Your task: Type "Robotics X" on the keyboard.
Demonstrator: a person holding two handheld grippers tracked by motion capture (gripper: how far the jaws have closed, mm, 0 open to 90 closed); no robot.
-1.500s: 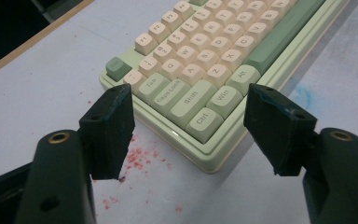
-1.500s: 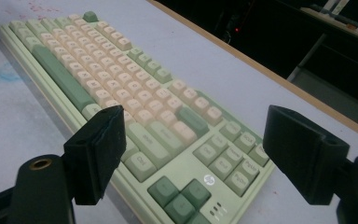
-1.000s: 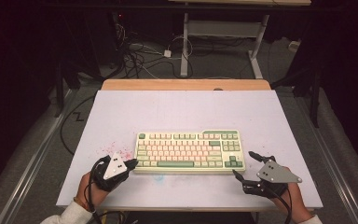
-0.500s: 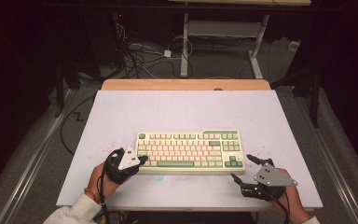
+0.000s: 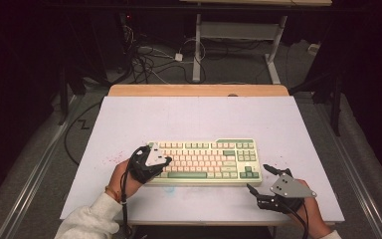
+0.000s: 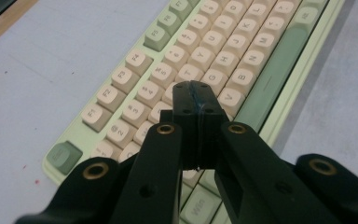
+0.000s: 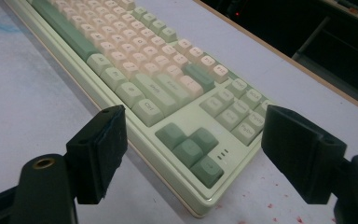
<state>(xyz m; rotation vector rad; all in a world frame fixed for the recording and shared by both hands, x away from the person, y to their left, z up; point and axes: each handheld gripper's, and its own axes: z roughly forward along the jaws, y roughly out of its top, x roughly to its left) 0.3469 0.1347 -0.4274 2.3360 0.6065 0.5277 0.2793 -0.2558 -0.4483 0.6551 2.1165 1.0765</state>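
Note:
A pale green keyboard with cream and green keys lies across the middle of the white table. My left gripper hovers over the keyboard's left end, jaws shut with nothing between them. In the left gripper view its joined tips sit just above the letter keys of the keyboard. My right gripper rests off the keyboard's right front corner, jaws open and empty. The right gripper view frames the arrow keys of the keyboard between my right gripper's wide-set pads.
The white board has faint red specks near the front left and front right. A wooden strip runs along its far edge. Cables and table legs sit on the dark floor beyond.
My left gripper has moved right, from beside the keyboard's left end to over its left keys. The right gripper has stayed put.

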